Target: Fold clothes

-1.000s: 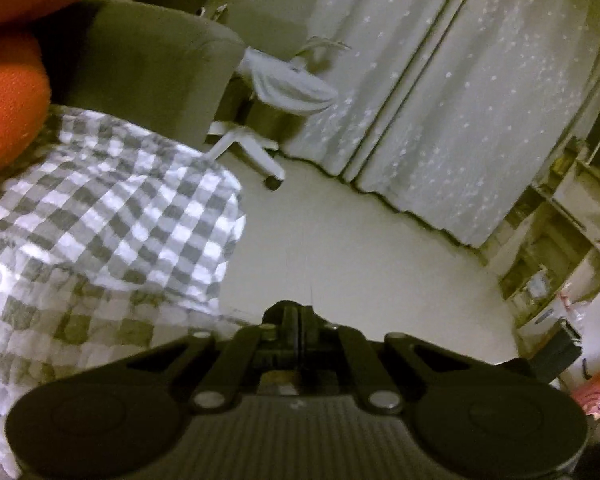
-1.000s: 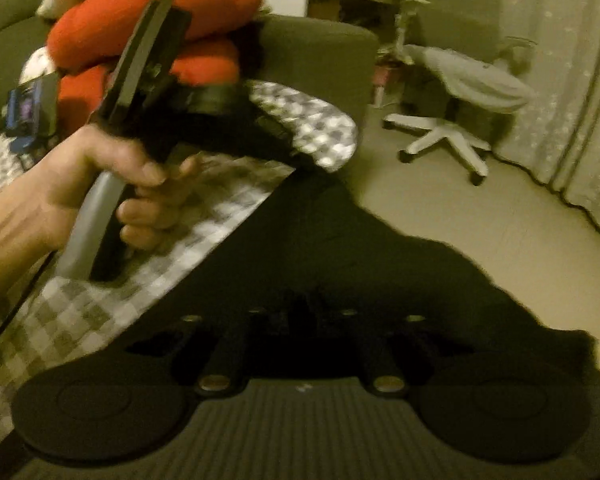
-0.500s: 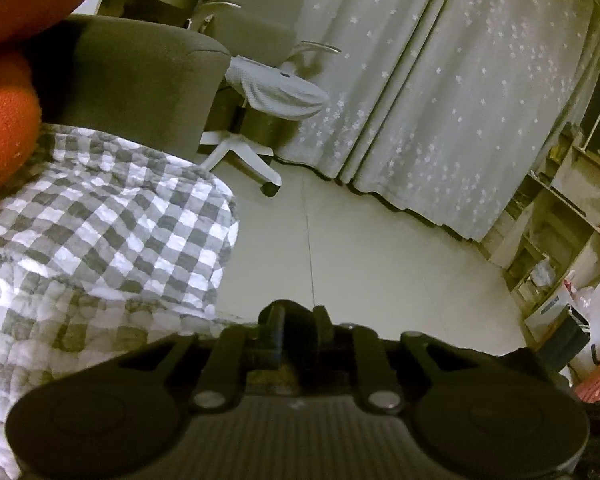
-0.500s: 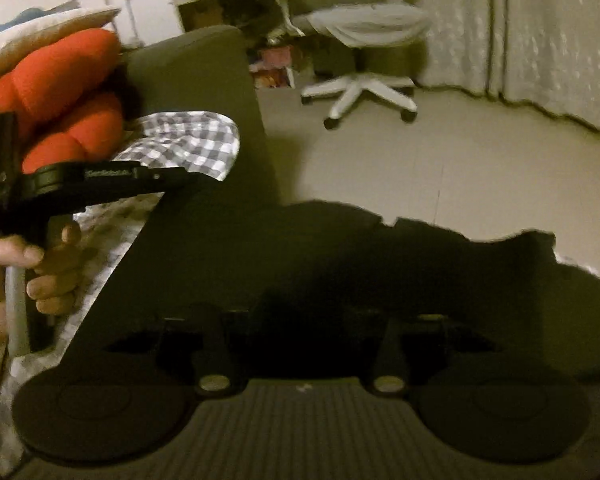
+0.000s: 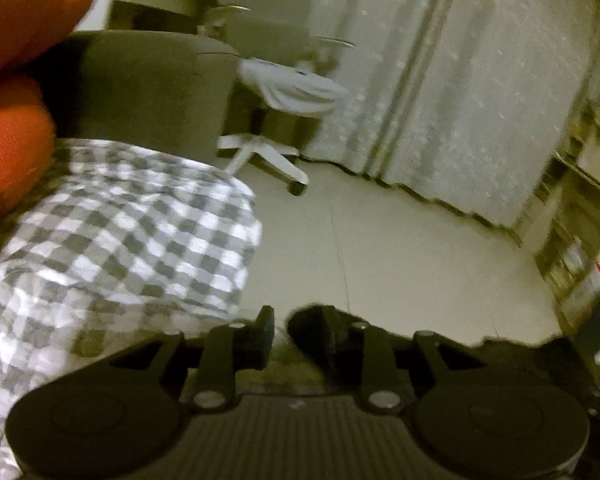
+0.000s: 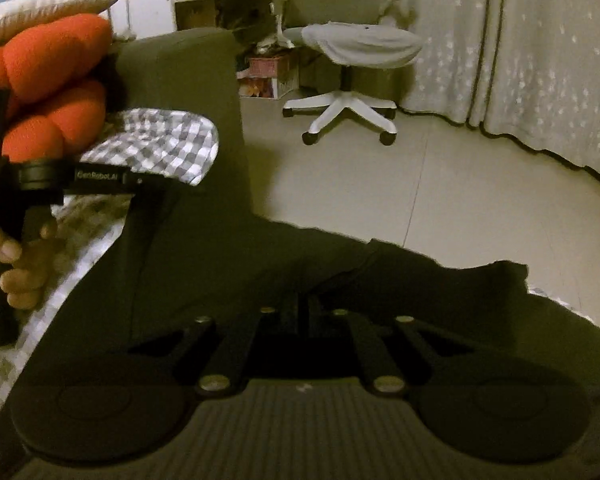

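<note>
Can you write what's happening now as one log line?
task: fold clothes | left gripper: open | right gripper: shut on dark garment | surface: checked blanket

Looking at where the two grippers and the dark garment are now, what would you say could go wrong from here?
1. The left gripper has parted, with dark cloth at only one finger, so that end may drop.
2. The dark garment hangs past the checked blanket over the floor; its free end might slide down.
3. The left-wrist view is blurred, suggesting fast motion, so the fold may land crooked.
</note>
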Tool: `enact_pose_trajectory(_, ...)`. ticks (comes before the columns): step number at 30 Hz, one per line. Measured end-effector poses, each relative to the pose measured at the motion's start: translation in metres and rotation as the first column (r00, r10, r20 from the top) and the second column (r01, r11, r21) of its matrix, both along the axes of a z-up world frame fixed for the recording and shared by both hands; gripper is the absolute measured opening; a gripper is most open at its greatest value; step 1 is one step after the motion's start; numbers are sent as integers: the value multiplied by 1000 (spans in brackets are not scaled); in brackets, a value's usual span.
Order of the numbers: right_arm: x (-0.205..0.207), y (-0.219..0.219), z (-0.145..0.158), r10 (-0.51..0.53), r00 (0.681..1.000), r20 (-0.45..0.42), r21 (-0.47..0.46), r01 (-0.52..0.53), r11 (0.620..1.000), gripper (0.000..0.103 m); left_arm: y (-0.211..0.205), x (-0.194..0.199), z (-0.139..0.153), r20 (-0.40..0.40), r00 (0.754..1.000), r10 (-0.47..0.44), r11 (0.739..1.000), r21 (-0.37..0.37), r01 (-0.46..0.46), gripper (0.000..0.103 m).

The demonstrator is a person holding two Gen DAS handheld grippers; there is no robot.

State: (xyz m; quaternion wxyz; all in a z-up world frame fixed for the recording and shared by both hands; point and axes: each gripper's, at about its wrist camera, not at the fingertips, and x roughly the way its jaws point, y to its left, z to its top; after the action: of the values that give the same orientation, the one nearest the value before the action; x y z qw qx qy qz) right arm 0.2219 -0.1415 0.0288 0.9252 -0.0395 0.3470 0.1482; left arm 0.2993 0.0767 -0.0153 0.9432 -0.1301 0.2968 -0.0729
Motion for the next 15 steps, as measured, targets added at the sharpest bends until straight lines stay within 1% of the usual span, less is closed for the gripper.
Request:
enact_pose_trajectory(1,0,-1,2,-11,1000,13,-2,11,1000,10,4,1,2,13,1000,14,1000,-23,-14,26)
enact_pose_trajectory(3,-3,0,4,-37,998,58,-23,39,999,11,15,-1,4,51,997,54,994,-98,-49,25)
enact_pose_trajectory(5,-5,2,7,-69,992,108,-59,75,995,13,27,-2,4,38,997,64,984,-171,-56,25)
enact_pose_trajectory(6,-6,2,8,-72,989,130,-73,82,994,13,30,-1,3,7,999,53,979,-199,-51,25)
enact_pose_trajectory(7,-7,1,11,-68,988,141,-62,78,995,14,25,2,2,-7,999,43,983,-178,-43,29)
enact_pose_trajectory(8,-7,0,12,-66,988,141,-43,73,996,15,20,4,1,-20,999,33,987,-158,-36,38)
enact_pose_trajectory(10,-6,-2,16,-61,989,136,-19,64,998,15,9,9,-2,-48,999,14,993,-116,-20,45)
enact_pose_trajectory(11,-5,0,16,-46,990,131,-20,49,999,15,4,11,-3,-62,998,5,995,-96,-11,45)
enact_pose_trajectory(12,-5,3,16,-19,993,115,-17,21,1000,15,-1,14,-4,-76,997,-3,997,-75,-2,44)
enact_pose_trajectory(13,-6,6,15,8,995,99,-14,-6,1000,15,-7,16,-5,-91,996,-12,998,-55,7,38)
enact_pose_trajectory(14,-6,9,13,35,996,76,-6,-35,999,15,-12,19,-7,-105,994,-20,999,-34,16,27)
enact_pose_trajectory(15,-6,13,11,59,997,56,-1,-59,998,15,-17,21,-8,-120,992,-28,1000,-14,26,22)
